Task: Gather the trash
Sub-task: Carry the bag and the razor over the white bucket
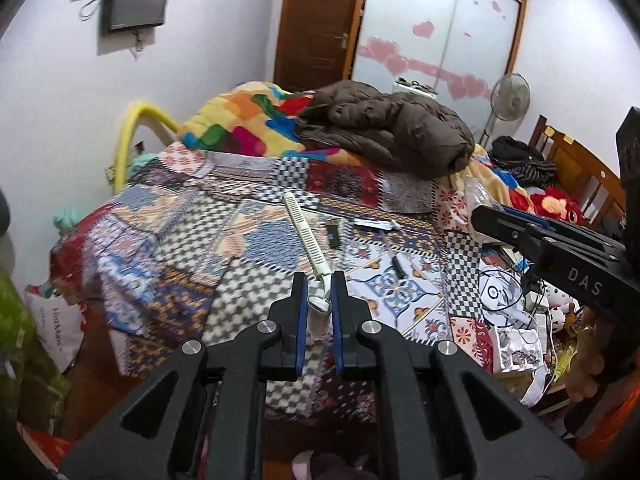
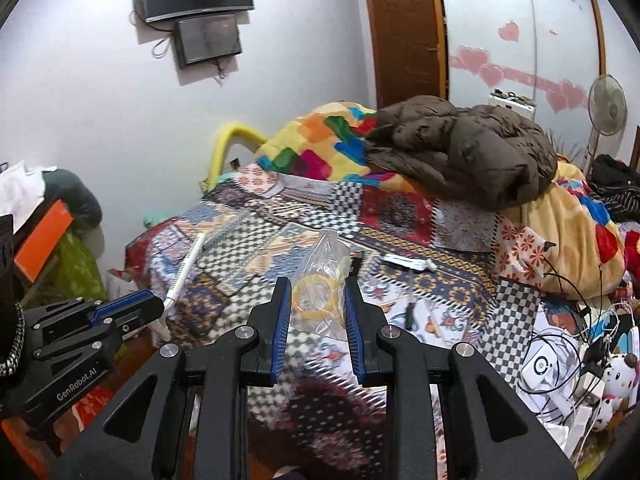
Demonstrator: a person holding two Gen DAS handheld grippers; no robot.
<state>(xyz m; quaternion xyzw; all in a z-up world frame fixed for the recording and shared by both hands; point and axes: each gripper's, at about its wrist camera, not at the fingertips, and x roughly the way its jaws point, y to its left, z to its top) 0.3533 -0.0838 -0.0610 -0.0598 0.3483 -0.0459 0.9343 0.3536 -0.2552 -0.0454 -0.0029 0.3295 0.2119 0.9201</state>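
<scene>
My left gripper (image 1: 319, 285) is shut on the handle end of a long white comb-like tool (image 1: 307, 236) and holds it above the patterned bedspread (image 1: 168, 240). The tool also shows in the right wrist view (image 2: 186, 266), sticking out of the left gripper (image 2: 158, 306). My right gripper (image 2: 316, 288) is shut on a clear plastic bag (image 2: 322, 280) with yellow rings inside, held above the bed. In the left wrist view the right gripper (image 1: 480, 220) is at the right with the bag (image 1: 476, 196) behind it. Small black and white pieces (image 1: 372, 232) lie on the bedspread.
A brown puffer jacket (image 1: 392, 128) and a colourful blanket (image 1: 248, 120) are heaped at the far end of the bed. Cables, boxes and plush toys (image 2: 580, 360) crowd the right side. A fan (image 1: 510, 98), wardrobe and wall screens stand behind.
</scene>
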